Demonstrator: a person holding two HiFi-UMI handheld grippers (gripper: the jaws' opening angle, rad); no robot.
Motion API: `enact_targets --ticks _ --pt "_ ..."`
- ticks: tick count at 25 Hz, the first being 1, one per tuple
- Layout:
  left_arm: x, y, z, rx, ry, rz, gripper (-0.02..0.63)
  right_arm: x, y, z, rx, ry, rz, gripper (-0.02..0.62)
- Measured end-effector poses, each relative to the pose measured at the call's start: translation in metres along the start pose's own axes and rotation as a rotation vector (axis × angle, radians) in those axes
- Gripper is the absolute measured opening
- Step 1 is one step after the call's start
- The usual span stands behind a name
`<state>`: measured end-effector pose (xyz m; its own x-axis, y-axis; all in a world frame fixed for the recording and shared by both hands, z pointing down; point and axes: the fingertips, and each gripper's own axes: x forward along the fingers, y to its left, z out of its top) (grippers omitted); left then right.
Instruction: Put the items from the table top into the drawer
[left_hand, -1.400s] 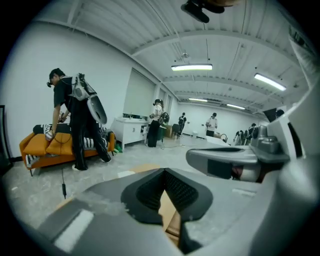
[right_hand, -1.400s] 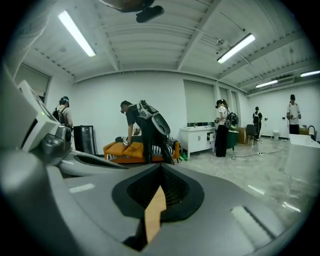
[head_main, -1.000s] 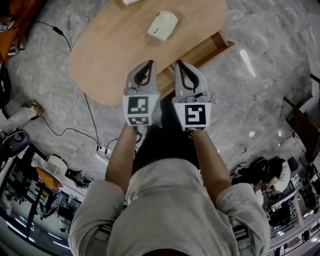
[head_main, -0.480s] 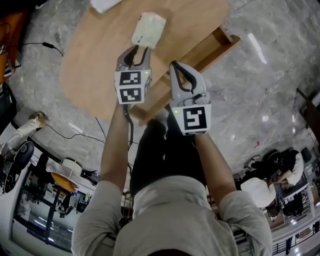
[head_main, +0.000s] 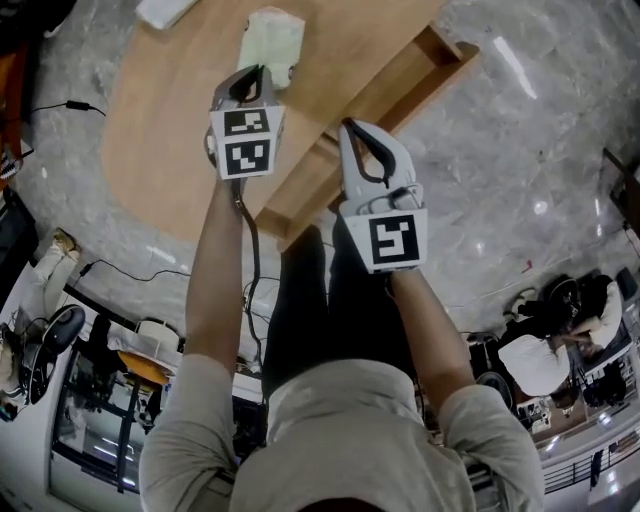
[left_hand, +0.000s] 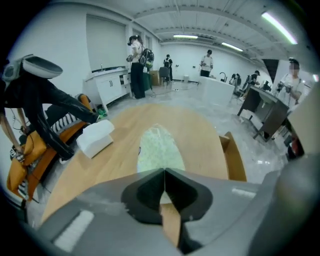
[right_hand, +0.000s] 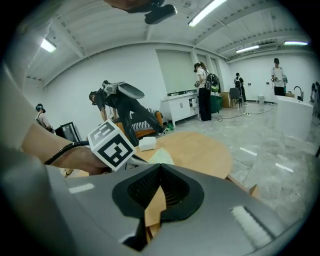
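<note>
Drawer (head_main: 420, 85) open, pale pouch (head_main: 272, 40) on table (head_main: 160, 130)

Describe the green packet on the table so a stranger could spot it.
Find the oval wooden table. Two things lie on its top; the packet is the flat one nearer the open drawer. It is pale green and speckled; the box beside it is white and blocky.

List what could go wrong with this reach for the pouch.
1. The left gripper is shut, with the pale green pouch just ahead of its tips. Unless it opens, it may only shove the pouch along the table.
2. The white box lies near the table's edge, so a nudge could tip it off.
3. The open drawer juts out under the right gripper, which could knock it.
</note>
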<state>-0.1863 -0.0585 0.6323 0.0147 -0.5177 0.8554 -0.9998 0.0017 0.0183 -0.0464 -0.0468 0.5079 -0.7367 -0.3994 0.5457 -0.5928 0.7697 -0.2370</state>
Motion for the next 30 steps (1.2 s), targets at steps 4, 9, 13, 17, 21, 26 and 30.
enact_targets --ticks 4,9,13,17,21,26,30 --pt "-0.007 -0.017 0.007 -0.017 -0.04 -0.095 0.02 -0.008 -0.007 -0.01 0.021 -0.004 -0.03 0.008" --pt "-0.027 -0.052 0.01 0.003 -0.055 -0.174 0.02 -0.022 -0.009 -0.014 0.036 -0.028 -0.072 0.008" --pt "-0.043 -0.089 0.015 0.036 -0.066 -0.241 0.02 -0.041 -0.012 -0.013 0.065 -0.054 -0.118 0.008" --pt "-0.056 -0.13 0.018 0.101 -0.069 -0.279 0.02 -0.065 -0.023 -0.019 0.101 -0.07 -0.179 0.008" --pt "-0.064 -0.17 0.013 0.157 -0.066 -0.322 0.02 -0.086 -0.034 -0.028 0.132 -0.088 -0.238 0.008" --pt "-0.053 -0.206 -0.007 0.197 -0.021 -0.368 0.02 -0.11 -0.056 -0.048 0.185 -0.08 -0.311 0.008" --pt "-0.038 -0.226 -0.016 0.235 0.005 -0.383 0.02 -0.125 -0.075 -0.064 0.211 -0.073 -0.353 0.008"
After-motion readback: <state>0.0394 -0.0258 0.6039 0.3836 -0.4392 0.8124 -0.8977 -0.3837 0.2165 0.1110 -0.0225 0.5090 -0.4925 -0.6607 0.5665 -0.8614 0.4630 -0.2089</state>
